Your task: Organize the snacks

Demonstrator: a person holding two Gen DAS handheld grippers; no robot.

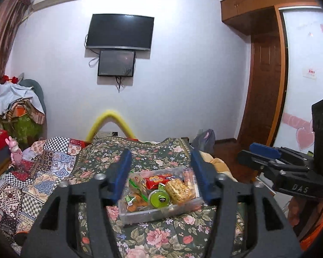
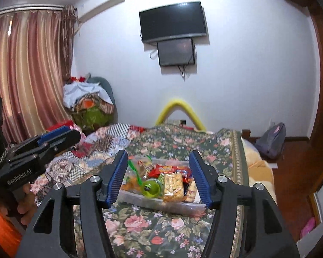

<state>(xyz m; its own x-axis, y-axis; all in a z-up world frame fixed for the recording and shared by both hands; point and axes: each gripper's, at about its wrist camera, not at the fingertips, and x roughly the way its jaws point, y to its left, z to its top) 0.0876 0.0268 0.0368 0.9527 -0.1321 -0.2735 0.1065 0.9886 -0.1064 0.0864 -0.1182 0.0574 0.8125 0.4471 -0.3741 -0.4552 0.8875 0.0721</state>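
A clear plastic bin (image 1: 161, 211) (image 2: 161, 204) sits on the floral bedspread and holds several snacks: a green round cup (image 1: 159, 198) (image 2: 151, 188), a bag of yellow crackers (image 1: 179, 189) (image 2: 172, 183), a red packet (image 1: 158, 180) (image 2: 161, 169) and orange snacks (image 1: 136, 204). My left gripper (image 1: 160, 159) is open and empty, held above and short of the bin. My right gripper (image 2: 158, 159) is open and empty, also short of the bin. Each gripper shows from the side in the other's view, the right one (image 1: 258, 153) and the left one (image 2: 60, 135).
The bed (image 1: 161, 236) carries a floral spread and a patchwork quilt (image 1: 32, 172) on the left. A pink toy (image 1: 15, 150) and a clothes pile (image 1: 21, 107) stand at the far left. A wardrobe (image 1: 264, 75) and a bag (image 2: 271, 139) are on the right.
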